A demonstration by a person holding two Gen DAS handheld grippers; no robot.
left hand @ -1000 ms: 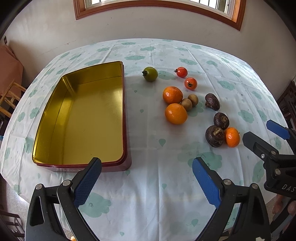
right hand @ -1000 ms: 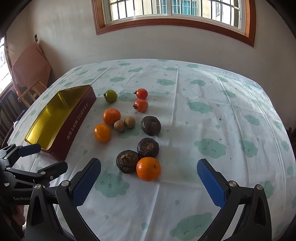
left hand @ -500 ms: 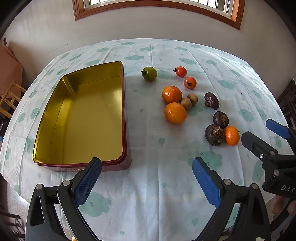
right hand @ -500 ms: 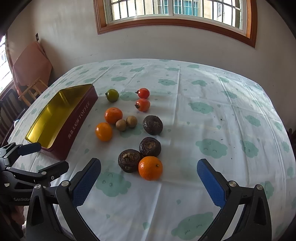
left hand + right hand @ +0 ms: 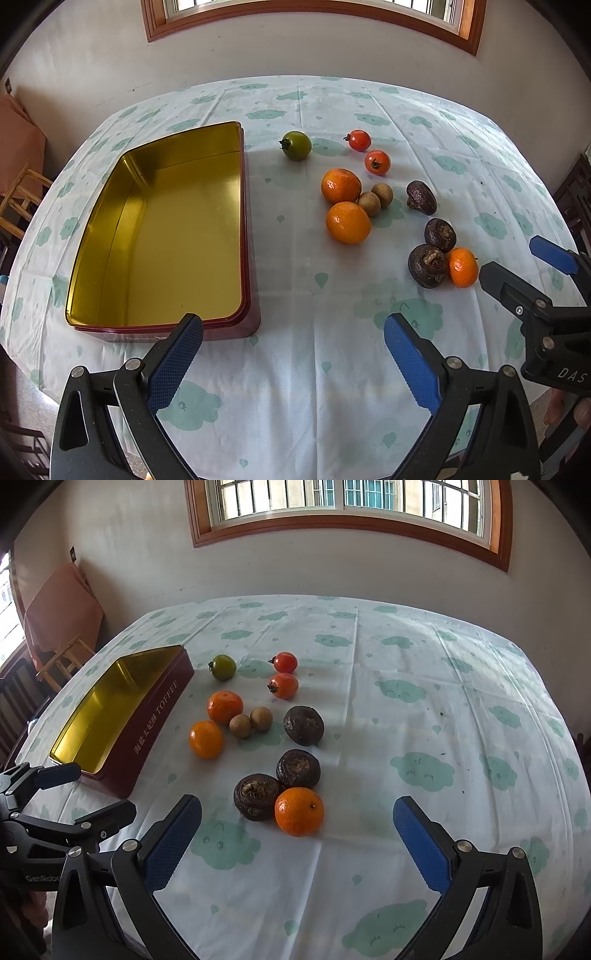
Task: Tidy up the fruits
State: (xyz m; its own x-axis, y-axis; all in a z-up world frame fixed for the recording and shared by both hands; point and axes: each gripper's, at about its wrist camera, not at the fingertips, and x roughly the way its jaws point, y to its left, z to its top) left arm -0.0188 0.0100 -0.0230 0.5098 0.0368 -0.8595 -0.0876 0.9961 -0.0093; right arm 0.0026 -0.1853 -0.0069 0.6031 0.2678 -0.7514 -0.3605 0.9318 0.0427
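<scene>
An empty red tin with a gold inside (image 5: 166, 236) (image 5: 110, 709) lies on the left of the table. Right of it lie loose fruits: a green tomato (image 5: 296, 145), two red tomatoes (image 5: 359, 140), three oranges, the nearest one (image 5: 299, 811) beside dark brown fruits (image 5: 257, 796), and two small brown longans (image 5: 251, 722). My left gripper (image 5: 291, 354) is open and empty, just in front of the tin's near right corner. My right gripper (image 5: 295, 834) is open and empty, just short of the nearest orange.
A cloud-print tablecloth (image 5: 424, 720) covers the round table. A wall with a wooden window frame (image 5: 351, 520) stands behind. A wooden stool (image 5: 62, 661) and an orange folded board stand at the left, off the table.
Both grippers have moved slightly forward over the table toward the fruits; the right one is now closer to the nearest orange. Both stay open. No fruit has moved.
</scene>
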